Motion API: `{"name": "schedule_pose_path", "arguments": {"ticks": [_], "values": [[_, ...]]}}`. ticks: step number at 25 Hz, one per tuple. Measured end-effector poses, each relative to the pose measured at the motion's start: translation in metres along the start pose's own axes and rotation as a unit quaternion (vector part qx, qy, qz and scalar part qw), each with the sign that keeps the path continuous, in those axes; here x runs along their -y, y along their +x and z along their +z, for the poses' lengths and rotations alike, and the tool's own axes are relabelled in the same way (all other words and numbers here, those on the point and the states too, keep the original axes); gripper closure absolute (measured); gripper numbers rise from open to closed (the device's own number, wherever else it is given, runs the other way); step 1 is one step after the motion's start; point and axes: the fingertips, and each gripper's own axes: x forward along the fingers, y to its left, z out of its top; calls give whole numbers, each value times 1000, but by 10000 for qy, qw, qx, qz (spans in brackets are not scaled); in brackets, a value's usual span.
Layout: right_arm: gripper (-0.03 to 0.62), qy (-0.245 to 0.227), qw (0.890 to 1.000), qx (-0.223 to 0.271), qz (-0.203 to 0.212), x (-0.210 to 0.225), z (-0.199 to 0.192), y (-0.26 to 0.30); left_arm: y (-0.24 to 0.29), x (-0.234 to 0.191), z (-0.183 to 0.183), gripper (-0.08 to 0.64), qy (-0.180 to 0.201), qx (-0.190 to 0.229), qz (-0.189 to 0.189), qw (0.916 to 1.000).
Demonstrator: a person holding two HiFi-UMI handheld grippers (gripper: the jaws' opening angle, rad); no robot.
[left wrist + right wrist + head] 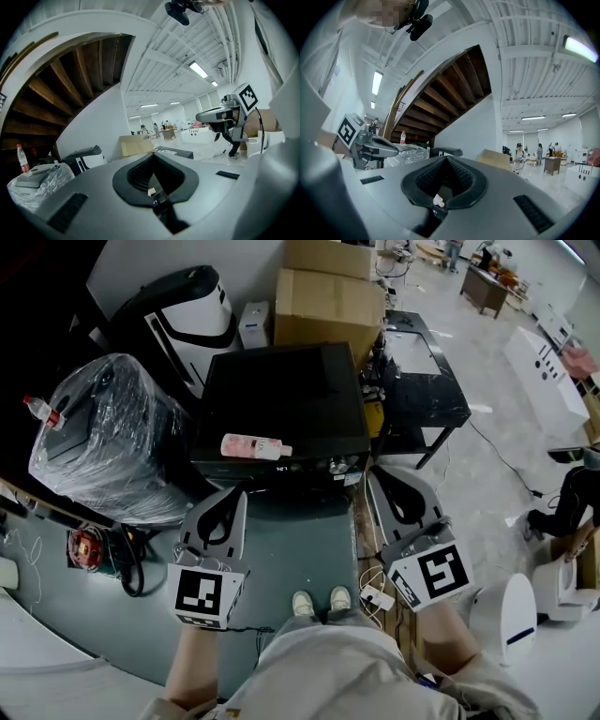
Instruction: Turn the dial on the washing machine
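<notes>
Black washing machine (281, 395) at centre of the head view, lid up toward the camera. Its dial (336, 466) is one of the small knobs on the front panel strip, at the machine's lower right edge; too small to read its setting. Pink bottle (255, 446) lies on its side on the lid, near the front edge.

Left tool (232, 495) is lower left of centre, tip just below the machine's lower left corner, jaws pressed together with nothing pinched. Right tool (382, 479) is lower right of centre, tip just right of the panel strip and near the dial but apart from it. Its jaws are also pressed together and empty. Both gripper views look out level across the room, each showing the other tool off to one side.

Plastic-wrapped unit (112, 437) at left of the frame. Cardboard boxes (328, 301) above the machine. Black bench (427, 390) at right of the machine. The person's shoes (319, 600) are on the floor (300, 554) at lower centre, between the two tools.
</notes>
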Motion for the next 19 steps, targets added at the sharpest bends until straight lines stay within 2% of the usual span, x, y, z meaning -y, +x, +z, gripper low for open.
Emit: {"name": "schedule_pose_path", "arguments": {"ticks": [8, 19], "values": [[565, -110, 9999, 63, -68, 8, 6, -5, -7, -10, 15, 541, -42, 165, 209, 9996], [565, -233, 9993, 75, -274, 20, 6, -15, -9, -5, 17, 541, -74, 168, 236, 9996]]}}
